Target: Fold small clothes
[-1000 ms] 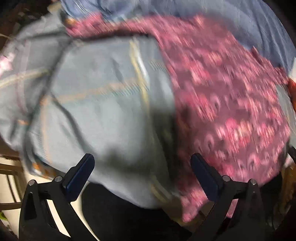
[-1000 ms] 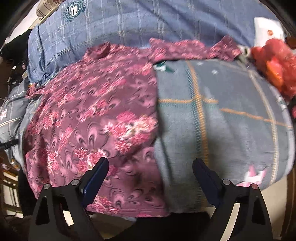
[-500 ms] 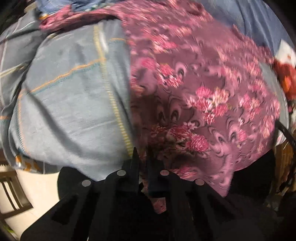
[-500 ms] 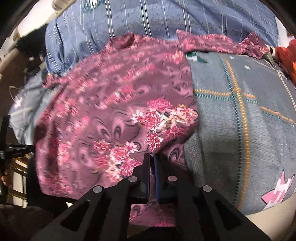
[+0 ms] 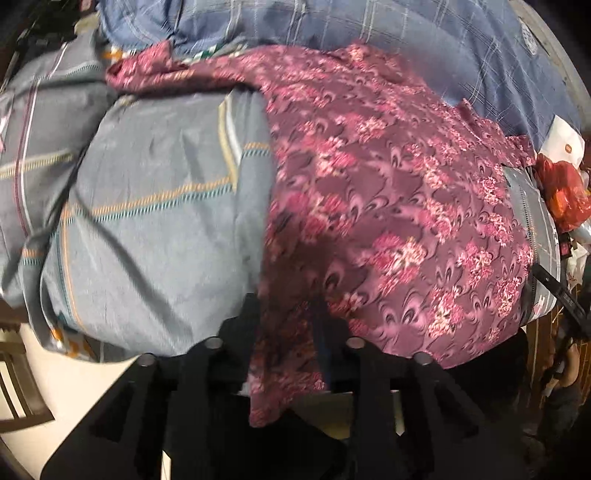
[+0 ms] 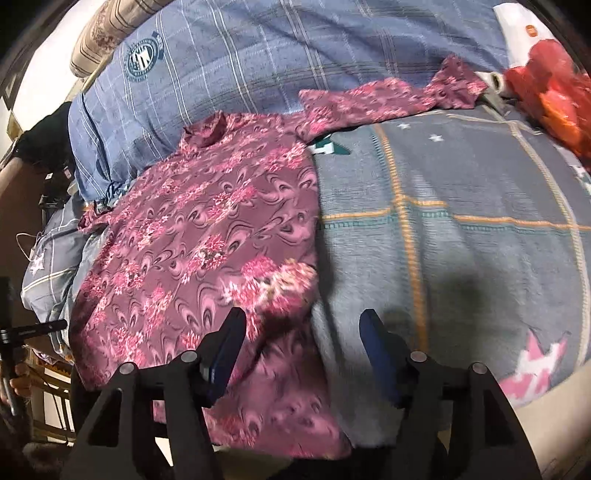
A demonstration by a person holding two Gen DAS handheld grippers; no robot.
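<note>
A maroon floral shirt [image 5: 399, 221] lies spread on a grey checked blanket [image 5: 155, 221] on a bed. In the left wrist view my left gripper [image 5: 286, 314] is partly closed around the shirt's near hem, with cloth bunched between the fingers and hanging below. In the right wrist view the shirt [image 6: 207, 251] lies left of centre, one sleeve [image 6: 388, 99] stretched to the far right. My right gripper [image 6: 303, 332] is open over the shirt's near right corner, with cloth lying between the fingers.
A blue plaid duvet [image 6: 277, 51] covers the far side of the bed. A red plastic bag [image 6: 554, 92] lies at the far right, beside a white packet [image 6: 517, 26]. The blanket's near edge [image 6: 480, 387] drops to the floor. A wooden chair [image 5: 14, 387] stands at left.
Both grippers closed on the shirt's near hem half a second ago. Now the right gripper has opened again, and the left has widened slightly but still holds cloth.
</note>
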